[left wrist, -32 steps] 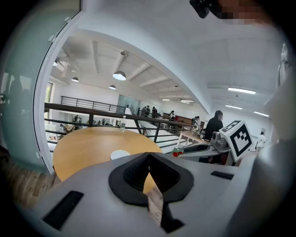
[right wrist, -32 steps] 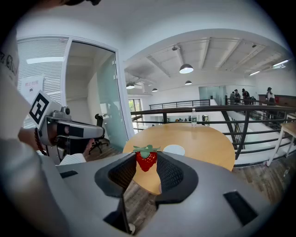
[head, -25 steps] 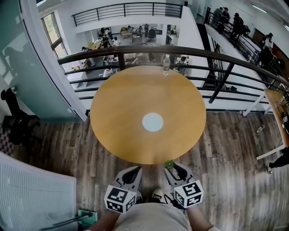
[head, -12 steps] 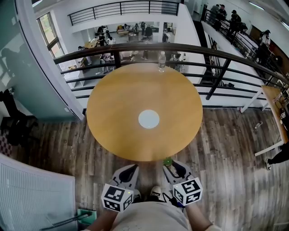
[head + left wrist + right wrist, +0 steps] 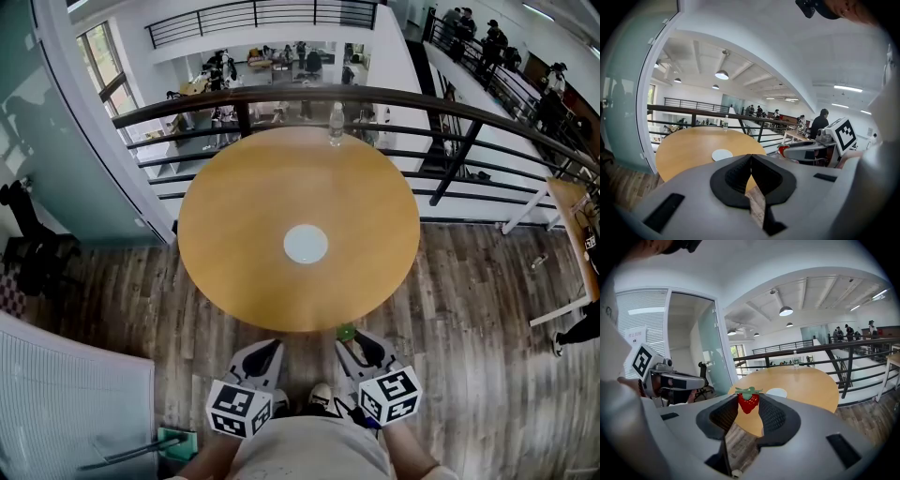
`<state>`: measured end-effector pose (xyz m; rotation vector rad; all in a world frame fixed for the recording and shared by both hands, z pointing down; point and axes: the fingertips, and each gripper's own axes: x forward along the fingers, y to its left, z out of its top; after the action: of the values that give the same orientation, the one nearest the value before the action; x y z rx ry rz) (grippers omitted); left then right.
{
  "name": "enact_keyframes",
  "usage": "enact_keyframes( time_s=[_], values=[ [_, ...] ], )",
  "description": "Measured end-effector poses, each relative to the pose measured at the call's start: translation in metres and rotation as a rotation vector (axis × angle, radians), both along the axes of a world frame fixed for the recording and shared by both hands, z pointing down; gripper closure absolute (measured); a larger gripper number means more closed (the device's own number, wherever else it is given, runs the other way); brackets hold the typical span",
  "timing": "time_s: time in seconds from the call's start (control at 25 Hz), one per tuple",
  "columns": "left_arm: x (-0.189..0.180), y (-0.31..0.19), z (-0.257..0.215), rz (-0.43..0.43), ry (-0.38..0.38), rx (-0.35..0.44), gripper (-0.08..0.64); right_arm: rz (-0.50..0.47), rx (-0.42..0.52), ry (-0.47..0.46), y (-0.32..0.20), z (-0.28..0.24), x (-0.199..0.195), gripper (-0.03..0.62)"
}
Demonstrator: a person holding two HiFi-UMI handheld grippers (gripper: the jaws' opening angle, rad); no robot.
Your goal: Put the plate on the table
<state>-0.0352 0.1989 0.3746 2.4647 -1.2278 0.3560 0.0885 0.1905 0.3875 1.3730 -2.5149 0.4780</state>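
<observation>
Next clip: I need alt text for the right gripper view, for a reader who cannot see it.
The right tongs grip a red strawberry by its sides, green leafy top up. Beyond it stands a round wooden table with a small white plate near its middle, and a dark railing runs behind the table.

A round wooden table point(image 5: 234, 197) fills the middle of the head view on a dark plank floor point(image 5: 469, 309), backed by a dark curved railing point(image 5: 450, 103). A frosted glass wall point(image 5: 37, 122) runs down the left, and a bright lower hall point(image 5: 272, 66) with desks shows at top. In the right gripper view, round pendant lamps point(image 5: 785, 311) glow at upper centre.
</observation>
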Motion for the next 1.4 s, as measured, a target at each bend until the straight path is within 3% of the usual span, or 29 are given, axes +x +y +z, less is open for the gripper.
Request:
enact_keyframes(
  time_s=[0.68,1.4],
  values=[
    [0.023,-0.004,0.011,-0.075,-0.003,-0.007,0.537,-0.051,0.002,0.008,-0.017,0.004,0.035,0.443],
    [-0.009,-0.121,0.018,-0.001,0.015,-0.014,0.537,0.021,-0.023,0.025,-0.117,0.013,0.002,0.443]
  ],
)
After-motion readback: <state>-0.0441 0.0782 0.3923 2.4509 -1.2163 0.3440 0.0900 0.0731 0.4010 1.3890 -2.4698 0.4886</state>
